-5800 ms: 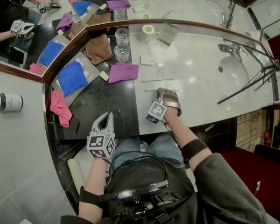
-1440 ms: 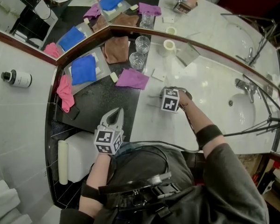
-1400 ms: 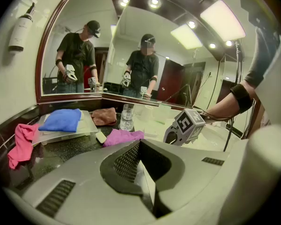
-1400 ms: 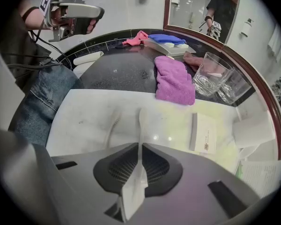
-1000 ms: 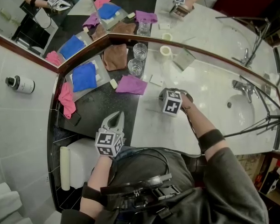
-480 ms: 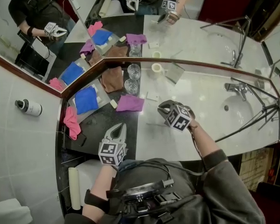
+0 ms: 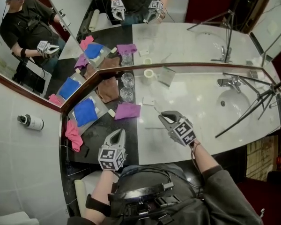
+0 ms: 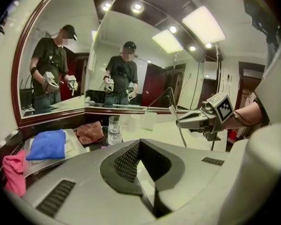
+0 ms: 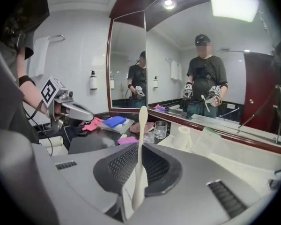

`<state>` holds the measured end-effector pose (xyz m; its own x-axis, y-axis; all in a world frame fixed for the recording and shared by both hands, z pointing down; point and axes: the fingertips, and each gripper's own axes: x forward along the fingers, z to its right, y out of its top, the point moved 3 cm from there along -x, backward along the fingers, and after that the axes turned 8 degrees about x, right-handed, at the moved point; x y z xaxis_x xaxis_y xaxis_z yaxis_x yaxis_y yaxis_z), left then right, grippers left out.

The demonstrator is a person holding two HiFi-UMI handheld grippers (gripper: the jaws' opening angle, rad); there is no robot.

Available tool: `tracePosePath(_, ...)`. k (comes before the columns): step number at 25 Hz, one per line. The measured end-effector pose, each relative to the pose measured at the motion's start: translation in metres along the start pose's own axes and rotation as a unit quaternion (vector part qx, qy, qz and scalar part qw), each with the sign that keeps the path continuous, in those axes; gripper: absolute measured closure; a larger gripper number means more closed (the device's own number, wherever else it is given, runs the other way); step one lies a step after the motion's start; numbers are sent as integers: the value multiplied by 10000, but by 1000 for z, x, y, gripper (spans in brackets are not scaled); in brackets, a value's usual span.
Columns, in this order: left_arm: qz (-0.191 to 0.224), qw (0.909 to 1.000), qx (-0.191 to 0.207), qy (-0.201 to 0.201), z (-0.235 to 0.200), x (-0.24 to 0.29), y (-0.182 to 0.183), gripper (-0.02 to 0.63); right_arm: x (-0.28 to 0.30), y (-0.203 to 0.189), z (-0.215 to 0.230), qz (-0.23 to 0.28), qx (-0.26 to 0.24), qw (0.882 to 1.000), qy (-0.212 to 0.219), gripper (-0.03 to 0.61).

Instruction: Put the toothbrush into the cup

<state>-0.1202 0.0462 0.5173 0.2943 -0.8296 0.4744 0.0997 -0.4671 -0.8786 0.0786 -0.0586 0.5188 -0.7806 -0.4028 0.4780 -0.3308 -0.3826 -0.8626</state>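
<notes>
My left gripper [image 7: 117, 134] is pressed together, empty. My right gripper [image 7: 162, 117] pinches the slim cream plastic toothbrush [image 9: 141, 139], upright between its jaws, above the white marble counter [image 7: 196, 97] and well apart from the clear glass cup [image 7: 127, 94] by the mirror.

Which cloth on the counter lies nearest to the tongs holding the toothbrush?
The purple cloth; the brown cloth, blue cloth and pink cloth lie farther away.
</notes>
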Motion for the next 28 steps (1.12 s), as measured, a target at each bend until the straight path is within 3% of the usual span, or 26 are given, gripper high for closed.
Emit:
tracePosePath(6,-35,9999,3,-116,8,-2,-5,612,-20,-13,-1,590,727,9951,-321,526)
tracePosePath(12,-76,9999,-12,-136,12,-6,-10,612,-24,-21,0,886,987,9899,-508,526)
tracePosePath(18,-56,9999,1,-94,1,1,-6,612,-1,-6,12,1257,1179,9831,-612,526)
tracePosePath(28,134,9998,114,-56,-35,56,13,612,84,59,65,2006,1268,9702,-487,526)
